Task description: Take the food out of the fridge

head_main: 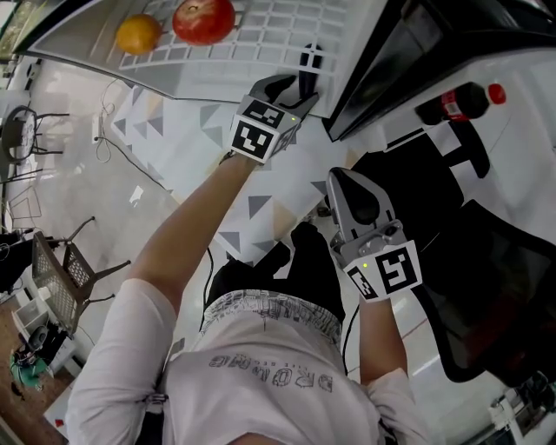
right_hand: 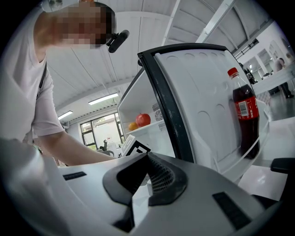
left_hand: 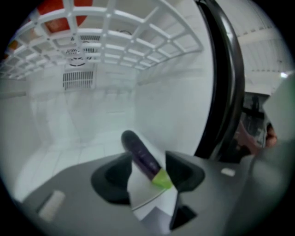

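Eggplant (left_hand: pixel 137 150), one dark purple one with a green stem cap, lies on the white floor of the fridge's lower compartment, straight ahead of the left gripper (left_hand: pixel 147 159) and inside the gap of its spread jaws. Neither pad appears to press on it. Its long axis runs on a slant: the stem end is nearest, close to the right-hand jaw, and the rounded tip points away and to the left. The jaws would therefore close across the body near the stem, not squarely on its middle. The left hand is plainly the nearer one. The right gripper (right_hand: pixel 148 159) hangs outside the fridge beside the open door (right_hand: pixel 203 101), jaws pressed together with nothing between them. By count there are three pieces of produce, the eggplant below, and one orange (head_main: pixel 137 33) and one red round fruit (head_main: pixel 203 19) side by side on the wire shelf (head_main: pixel 287 26) above. One cola bottle (head_main: pixel 456 102) stands in the door rack.
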The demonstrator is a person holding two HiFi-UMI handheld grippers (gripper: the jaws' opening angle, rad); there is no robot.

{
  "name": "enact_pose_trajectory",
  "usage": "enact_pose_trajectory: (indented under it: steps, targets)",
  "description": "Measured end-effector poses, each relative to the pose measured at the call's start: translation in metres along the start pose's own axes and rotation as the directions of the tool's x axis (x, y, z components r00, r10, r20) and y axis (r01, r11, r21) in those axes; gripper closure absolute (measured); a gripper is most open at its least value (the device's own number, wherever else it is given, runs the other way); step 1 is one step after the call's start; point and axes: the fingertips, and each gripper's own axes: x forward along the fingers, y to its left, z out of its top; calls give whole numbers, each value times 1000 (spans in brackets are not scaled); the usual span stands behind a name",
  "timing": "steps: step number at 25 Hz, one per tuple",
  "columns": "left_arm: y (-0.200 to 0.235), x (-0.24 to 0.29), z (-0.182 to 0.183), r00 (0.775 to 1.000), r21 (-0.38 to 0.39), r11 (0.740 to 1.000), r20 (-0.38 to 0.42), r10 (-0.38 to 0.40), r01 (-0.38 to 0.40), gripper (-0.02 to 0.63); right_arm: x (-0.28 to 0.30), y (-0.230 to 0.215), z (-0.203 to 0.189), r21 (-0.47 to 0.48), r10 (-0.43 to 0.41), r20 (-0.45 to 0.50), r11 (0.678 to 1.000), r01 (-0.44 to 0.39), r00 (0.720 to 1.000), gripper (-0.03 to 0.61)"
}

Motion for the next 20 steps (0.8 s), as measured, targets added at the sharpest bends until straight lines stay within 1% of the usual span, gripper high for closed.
enact_pose_trajectory:
  steps: [6, 11, 14, 17, 20]
  targets:
    - [1, 14, -6, 999, -27, 999, -42, 15, -16, 379, -2, -5, -3, -3, -6, -8, 1000, 6, 1000, 581]
    - [-5, 19, -5, 997, -18, 1000, -68, 19, -20, 380, -2, -7, -3, -4, -9, -9, 1000, 9, 1000, 581]
    - [-6, 19, -6, 997, -14, 999, -77, 33, -34, 394, -2, -8, -5, -7, -10, -9, 1000, 10, 1000, 581]
    - [-10, 18, -7, 995, -8, 999, -85, 43, -43, 436, -2, -7, -6, -7, -11, -6, 1000, 10, 1000, 581]
    - [-10, 15, -9, 994, -17, 998, -93, 52, -54, 446, -2, -5, -5, -8, -9, -6, 1000, 9, 1000, 581]
